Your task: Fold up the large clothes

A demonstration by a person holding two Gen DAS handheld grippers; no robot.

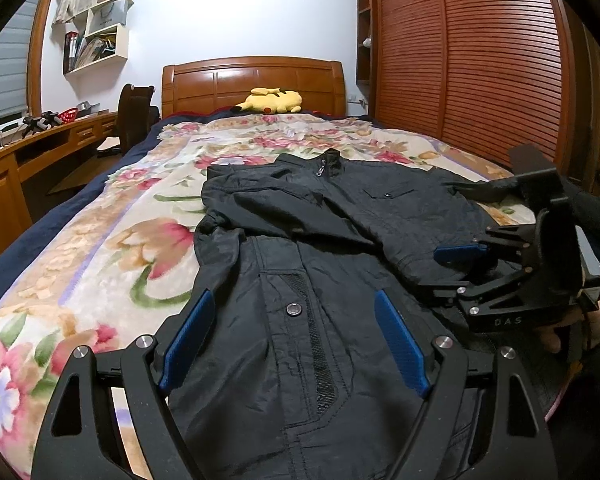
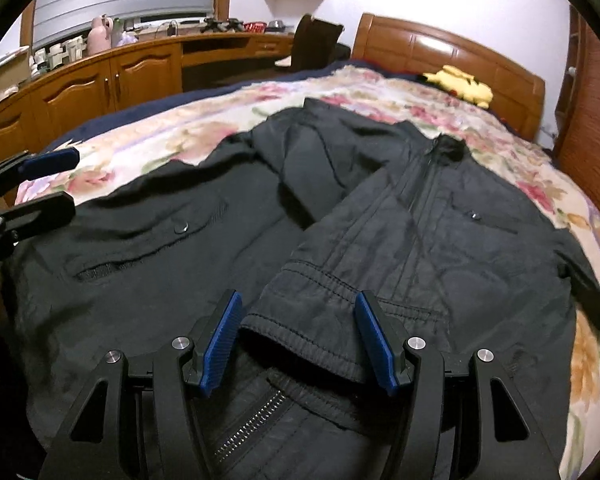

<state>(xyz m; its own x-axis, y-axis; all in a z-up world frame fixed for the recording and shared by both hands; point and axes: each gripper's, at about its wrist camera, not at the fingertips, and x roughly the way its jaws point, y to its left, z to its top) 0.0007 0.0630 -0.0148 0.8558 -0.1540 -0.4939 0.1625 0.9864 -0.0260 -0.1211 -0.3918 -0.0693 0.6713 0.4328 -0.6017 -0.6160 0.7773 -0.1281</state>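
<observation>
A black jacket (image 1: 340,216) lies front up on a floral blanket (image 1: 112,240) on the bed, collar toward the headboard. One sleeve is folded across its chest, its cuff (image 2: 308,320) near the hem. My left gripper (image 1: 296,312) is open and empty above the jacket's lower left pocket. My right gripper (image 2: 298,320) is open, its blue pads either side of the sleeve cuff, not closed on it. The right gripper also shows in the left wrist view (image 1: 456,268), the left gripper in the right wrist view (image 2: 52,180).
A yellow plush toy (image 1: 270,101) lies by the wooden headboard (image 1: 252,80). A wooden desk with a chair (image 1: 134,116) runs along the bed's left side. A slatted wardrobe (image 1: 480,60) stands on the right.
</observation>
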